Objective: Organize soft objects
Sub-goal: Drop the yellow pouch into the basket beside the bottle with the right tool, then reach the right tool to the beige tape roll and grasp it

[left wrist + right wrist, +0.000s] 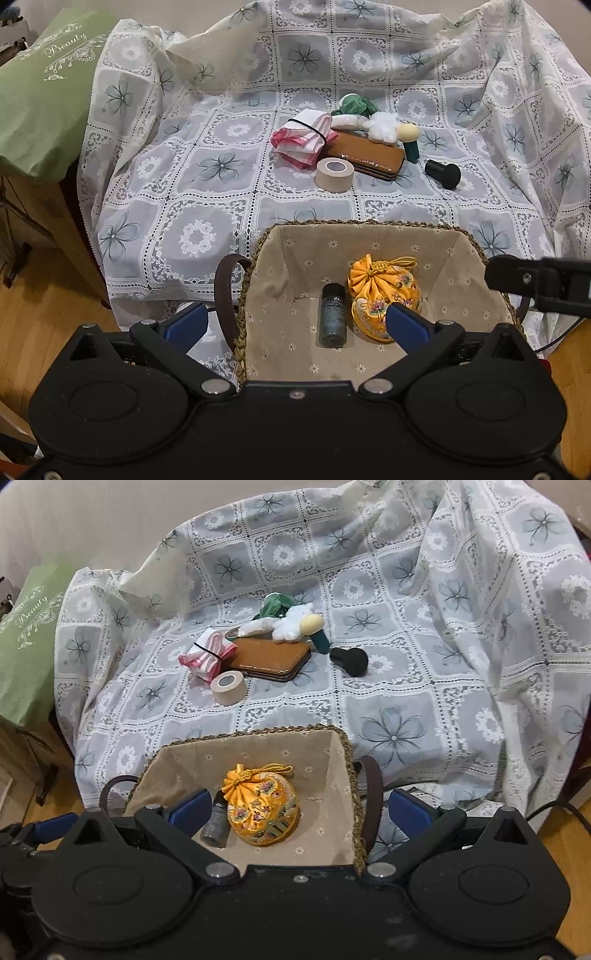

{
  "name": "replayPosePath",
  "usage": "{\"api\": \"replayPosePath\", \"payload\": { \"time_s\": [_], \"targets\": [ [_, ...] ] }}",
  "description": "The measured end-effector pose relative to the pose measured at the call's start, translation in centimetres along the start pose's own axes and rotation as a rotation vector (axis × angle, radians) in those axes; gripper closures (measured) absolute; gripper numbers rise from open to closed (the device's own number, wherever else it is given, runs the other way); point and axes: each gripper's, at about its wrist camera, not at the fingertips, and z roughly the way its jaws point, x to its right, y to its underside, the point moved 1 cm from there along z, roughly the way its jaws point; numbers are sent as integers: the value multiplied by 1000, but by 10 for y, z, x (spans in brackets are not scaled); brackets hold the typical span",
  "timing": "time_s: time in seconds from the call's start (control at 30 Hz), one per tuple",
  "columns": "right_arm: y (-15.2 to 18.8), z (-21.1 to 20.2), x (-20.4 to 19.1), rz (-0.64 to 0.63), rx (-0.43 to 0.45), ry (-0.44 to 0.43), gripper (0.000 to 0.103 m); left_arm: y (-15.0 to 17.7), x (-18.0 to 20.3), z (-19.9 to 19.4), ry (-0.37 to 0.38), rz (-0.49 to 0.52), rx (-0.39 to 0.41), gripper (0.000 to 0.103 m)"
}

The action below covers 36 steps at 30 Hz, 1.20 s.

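A woven basket (369, 223) with beige lining stands at the bed's front edge. In it lie a yellow embroidered pouch (384, 291) and a dark small bottle (332, 314). My left gripper (295, 325) hovers open over the basket, its pads touching nothing. My right gripper (301, 808) is open too, above the pouch (262, 808) and the basket (347, 746). Further back on the bed sit a pink-white cloth (303, 138), a green scrunchie (354, 105) and a white fluffy piece (384, 127).
A tape roll (334, 173), a brown wallet (365, 155), a yellow puff on a green handle (408, 134) and a black cylinder (443, 173) share the pile. A green pillow (44, 92) lies left. A lace cover (207, 206) drapes the bed above the wooden floor (48, 321).
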Motion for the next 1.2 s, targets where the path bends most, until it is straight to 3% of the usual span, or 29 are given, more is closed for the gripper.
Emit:
{"api": "replayPosePath", "payload": {
  "time_s": [0.57, 0.67, 0.8, 1.2],
  "targets": [
    [-18, 47, 0, 16, -130, -37, 1, -33, -7, 30, -20, -11, -30, 4],
    [-25, 52, -2, -2, -127, -23, 4, -41, -11, 39, -18, -19, -40, 4],
    [-39, 63, -1, 0, -145, -32, 18, -53, -14, 49, -11, -17, -47, 4],
    [-86, 96, -27, -34, -116, -79, 18, -82, -34, 81, -27, -43, -46, 4]
  ]
}}
